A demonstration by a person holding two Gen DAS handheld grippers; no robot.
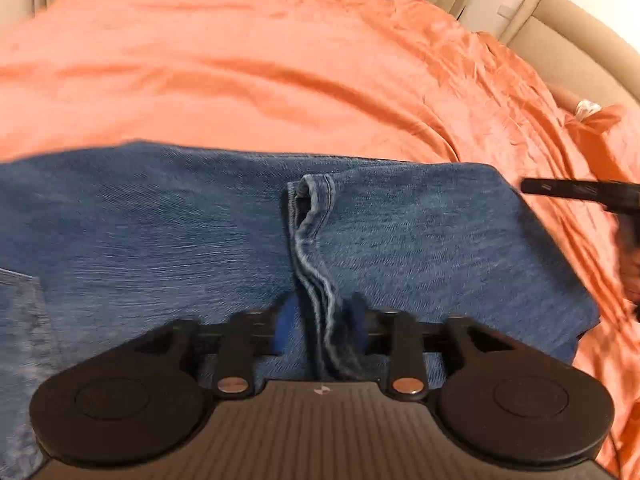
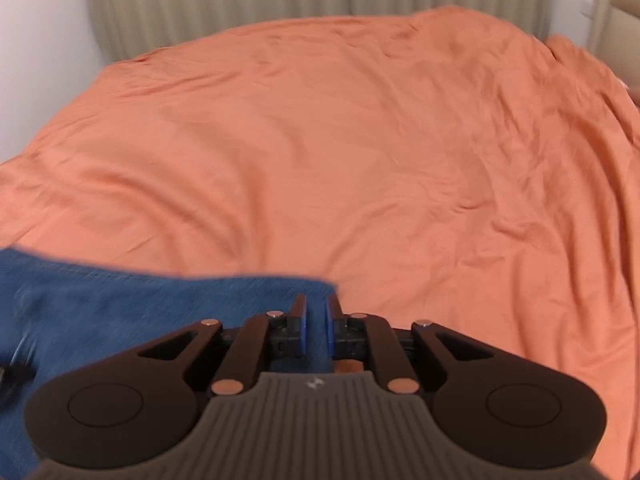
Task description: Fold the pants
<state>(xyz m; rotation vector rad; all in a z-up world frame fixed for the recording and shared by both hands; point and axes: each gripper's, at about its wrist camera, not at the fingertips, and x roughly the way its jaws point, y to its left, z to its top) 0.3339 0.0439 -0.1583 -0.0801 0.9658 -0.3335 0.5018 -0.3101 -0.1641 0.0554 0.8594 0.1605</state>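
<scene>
Blue jeans [image 1: 180, 220] lie folded flat across the near part of an orange bed sheet [image 1: 240, 60]. A leg hem and seam [image 1: 310, 216] run up the middle of the denim. My left gripper [image 1: 320, 322] hangs low over that seam, its blue pads [image 1: 285, 328] apart on either side of it and not pressing, so it is open. My right gripper [image 2: 316, 304] sits over the jeans' right corner [image 2: 320, 286] with its jaws nearly together. No cloth is visibly pinched or lifted. In the left wrist view its black fingers [image 1: 568, 190] reach in beside the jeans' right edge.
The orange sheet [image 2: 340, 152] spreads wide beyond the jeans, wrinkled toward the right. A beige ribbed curtain [image 2: 240, 4] stands behind the bed. A beige padded frame [image 1: 568, 40] and a small white item [image 1: 586, 108] are at the far right.
</scene>
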